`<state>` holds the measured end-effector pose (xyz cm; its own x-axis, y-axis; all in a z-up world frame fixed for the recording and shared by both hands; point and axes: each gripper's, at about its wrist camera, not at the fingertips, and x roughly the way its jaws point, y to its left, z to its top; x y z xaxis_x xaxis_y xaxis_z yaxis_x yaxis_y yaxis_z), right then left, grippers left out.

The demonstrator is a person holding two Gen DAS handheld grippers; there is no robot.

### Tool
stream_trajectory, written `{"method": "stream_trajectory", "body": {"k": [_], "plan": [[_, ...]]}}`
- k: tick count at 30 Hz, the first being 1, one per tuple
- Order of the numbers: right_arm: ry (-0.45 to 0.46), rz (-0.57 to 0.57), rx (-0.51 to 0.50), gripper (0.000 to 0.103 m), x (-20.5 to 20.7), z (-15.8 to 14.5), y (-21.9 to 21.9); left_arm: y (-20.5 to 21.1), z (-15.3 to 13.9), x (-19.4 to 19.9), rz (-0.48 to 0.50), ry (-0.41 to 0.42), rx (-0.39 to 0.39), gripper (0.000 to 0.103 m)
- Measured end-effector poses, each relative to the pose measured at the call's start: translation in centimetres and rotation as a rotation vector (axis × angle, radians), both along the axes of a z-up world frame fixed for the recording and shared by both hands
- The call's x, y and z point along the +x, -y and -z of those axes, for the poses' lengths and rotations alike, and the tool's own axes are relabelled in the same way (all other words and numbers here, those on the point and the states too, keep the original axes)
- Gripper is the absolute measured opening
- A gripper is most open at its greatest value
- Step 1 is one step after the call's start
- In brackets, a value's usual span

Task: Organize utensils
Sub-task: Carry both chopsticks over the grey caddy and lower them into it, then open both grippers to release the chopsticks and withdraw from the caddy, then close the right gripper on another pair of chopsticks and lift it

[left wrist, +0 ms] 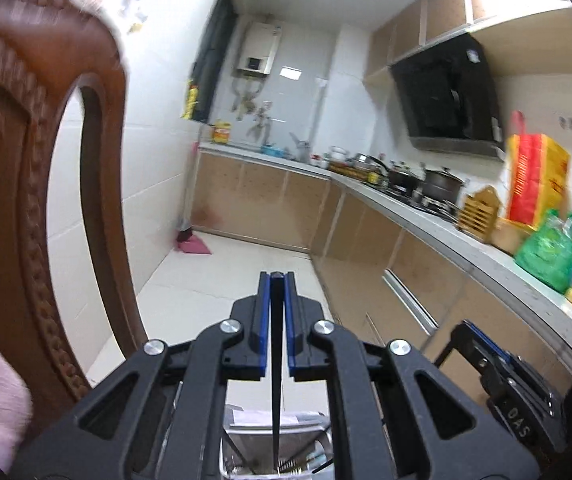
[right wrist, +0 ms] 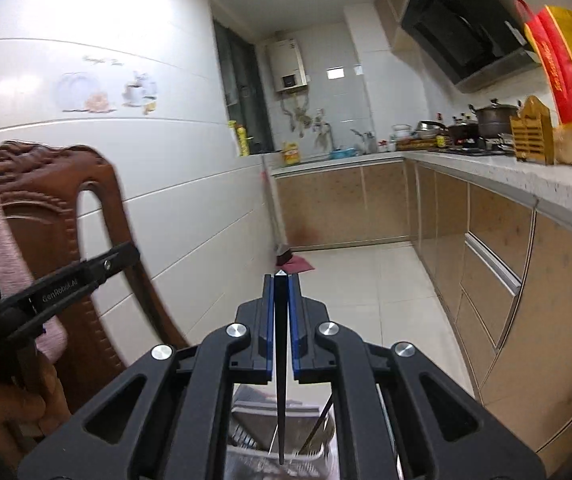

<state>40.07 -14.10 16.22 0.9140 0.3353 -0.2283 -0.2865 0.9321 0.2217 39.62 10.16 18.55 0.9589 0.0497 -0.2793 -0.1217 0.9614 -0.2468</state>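
Note:
In the left wrist view my left gripper (left wrist: 277, 276) is shut on a thin black chopstick (left wrist: 276, 380), which stands between the blue pads and tapers down toward a metal wire basket (left wrist: 238, 436) below. In the right wrist view my right gripper (right wrist: 281, 278) is shut on a second black chopstick (right wrist: 281, 380), which hangs over the same basket (right wrist: 246, 436) holding several utensils. Both grippers are raised and point across the kitchen. The right gripper (left wrist: 497, 364) shows low on the right of the left wrist view. The left gripper (right wrist: 118, 256) and a hand (right wrist: 2, 408) show at the left of the right wrist view.
A carved brown wooden chair (left wrist: 18, 184) with pink cloth stands close on the left. The kitchen counter (right wrist: 497, 180) along the right carries a wooden utensil holder (right wrist: 531, 132), pots on a stove, and red-yellow and green bags. White tiled floor (right wrist: 361, 288) lies ahead.

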Motion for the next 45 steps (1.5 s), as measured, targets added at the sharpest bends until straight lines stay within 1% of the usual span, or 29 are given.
{"method": "stream_trajectory", "body": {"k": [3,4,6,10,12,14,15,16,17,18,19,20,21,22,23,24,25,26,27,29,30,31,33,35,36,38,40,43,45], "plan": [[-0.013,0.037,0.025,0.007,2.2,3.3,0.0,-1.2,3.8,1.9,-0.032,0.000,-0.072,0.007],[-0.015,0.047,0.028,0.007,2.6,4.1,-0.1,-1.3,4.9,2.2,-0.041,0.008,-0.078,0.007],[-0.017,0.060,0.048,0.007,3.4,6.3,0.0,-1.5,6.9,2.7,-0.048,0.036,-0.081,0.007],[-0.019,0.075,0.079,0.007,4.4,9.4,-0.3,-1.5,10.6,3.0,-0.078,0.071,-0.077,0.007],[-0.023,0.085,0.100,0.007,4.5,10.8,-0.2,-1.5,12.5,3.3,-0.079,0.061,-0.089,0.007],[-0.048,0.065,0.108,0.007,4.6,11.8,-0.5,-1.5,13.9,3.3,-0.080,0.049,-0.090,0.007],[-0.059,0.060,0.105,0.007,4.6,12.1,-0.6,-1.4,14.5,3.1,-0.083,0.045,-0.090,0.010],[-0.063,0.055,0.105,0.008,4.3,12.5,-0.5,-1.4,15.0,2.8,-0.084,0.039,-0.093,0.027],[-0.064,0.049,0.107,0.013,4.0,12.6,-0.4,-1.4,15.2,2.3,-0.077,0.030,-0.099,0.043],[-0.071,0.038,0.106,0.016,3.5,12.7,-0.2,-1.5,15.3,1.7,-0.074,0.028,-0.101,0.071],[-0.072,0.033,0.107,0.019,3.0,12.6,0.0,-1.4,15.2,0.6,-0.072,0.037,-0.101,0.077],[-0.069,0.027,0.108,0.022,2.1,12.4,0.3,-1.3,15.1,0.0,-0.063,0.041,-0.097,0.078],[-0.057,0.016,0.112,0.024,0.6,12.1,0.8,-1.1,14.9,-1.3,-0.032,0.029,-0.089,0.079],[-0.047,0.012,0.115,0.029,-0.5,11.8,1.2,-1.0,14.7,-2.5,-0.008,0.011,-0.086,0.083],[-0.038,0.013,0.116,0.038,-2.3,11.6,1.6,-0.9,14.6,-4.0,0.011,-0.007,-0.082,0.085],[-0.035,0.013,0.114,0.042,-4.0,11.6,1.9,-0.6,14.6,-6.0,0.022,-0.022,-0.070,0.088],[-0.036,0.004,0.102,0.049,-6.3,11.8,2.1,-0.3,14.9,-7.9,0.036,-0.042,-0.060,0.090],[-0.045,0.000,0.080,0.055,-8.0,12.4,2.1,0.0,15.2,-9.6,0.052,-0.064,-0.050,0.091],[-0.071,0.002,0.036,0.056,-10.1,13.5,1.7,0.5,15.9,-11.8,0.059,-0.094,-0.030,0.092],[-0.140,0.005,-0.021,0.056,-12.4,15.8,0.8,1.4,17.5,-15.4,0.060,-0.137,0.006,0.094],[-0.219,0.003,-0.053,0.056,-13.6,18.2,0.0,1.7,18.7,-17.1,0.045,-0.167,0.022,0.095],[-0.266,0.002,-0.070,0.056,-14.2,19.7,-0.7,2.2,19.8,-18.5,0.028,-0.201,0.034,0.095],[-0.392,-0.021,-0.091,0.056,-15.5,24.0,-2.5,3.0,22.0,-20.8,0.014,-0.239,0.041,0.095],[-0.465,-0.036,-0.097,0.056,-16.1,26.5,-3.8,2.9,23.9,-22.5,-0.007,-0.257,0.051,0.095],[-0.490,-0.030,-0.126,0.056,-16.4,27.9,-4.7,2.9,24.5,-22.7,0.003,-0.279,0.048,0.095],[-0.509,-0.019,-0.168,0.056,-16.5,29.5,-5.6,2.6,24.4,-22.4,0.035,-0.300,0.045,0.095],[-0.532,-0.012,-0.201,0.055,-16.0,30.5,-6.2,2.0,24.1,-22.6,0.027,-0.268,0.043,0.095],[-0.545,0.007,-0.214,0.054,-15.2,30.8,-6.8,1.3,24.0,-22.6,0.043,-0.258,-0.001,0.094],[-0.542,0.022,-0.221,0.053,-14.7,30.8,-7.2,1.3,24.0,-22.8,0.045,-0.255,-0.003,0.094]]}}
